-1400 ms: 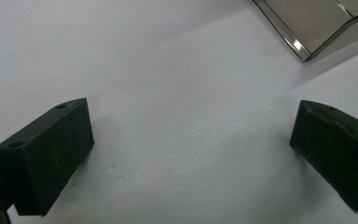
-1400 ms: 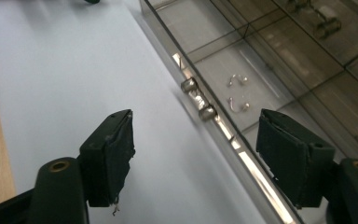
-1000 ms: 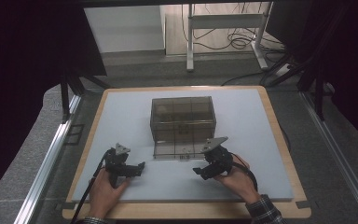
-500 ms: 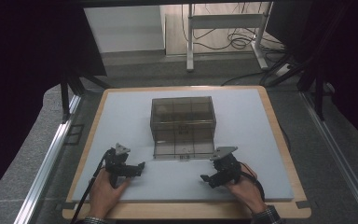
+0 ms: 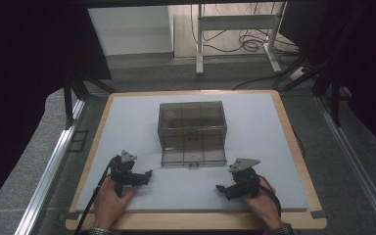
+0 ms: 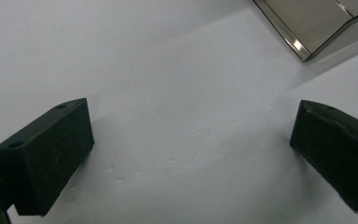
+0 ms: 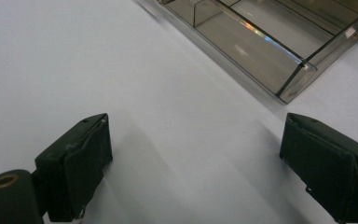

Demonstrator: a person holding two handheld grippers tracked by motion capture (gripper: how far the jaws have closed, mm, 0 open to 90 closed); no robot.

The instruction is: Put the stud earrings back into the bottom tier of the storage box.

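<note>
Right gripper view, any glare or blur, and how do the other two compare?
Right gripper view: a bright glint runs along the clear box rim, with a soft shadow beside it on the white mat. Left gripper view: the box corner shines too; jaws sharp, faint shadows. High view: surroundings very dark, box dim and smoky.

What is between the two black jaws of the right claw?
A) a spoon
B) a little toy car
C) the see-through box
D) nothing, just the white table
D: the right claw stands open over the bare white table, with the see-through box lying farther ahead, apart from it.
</note>
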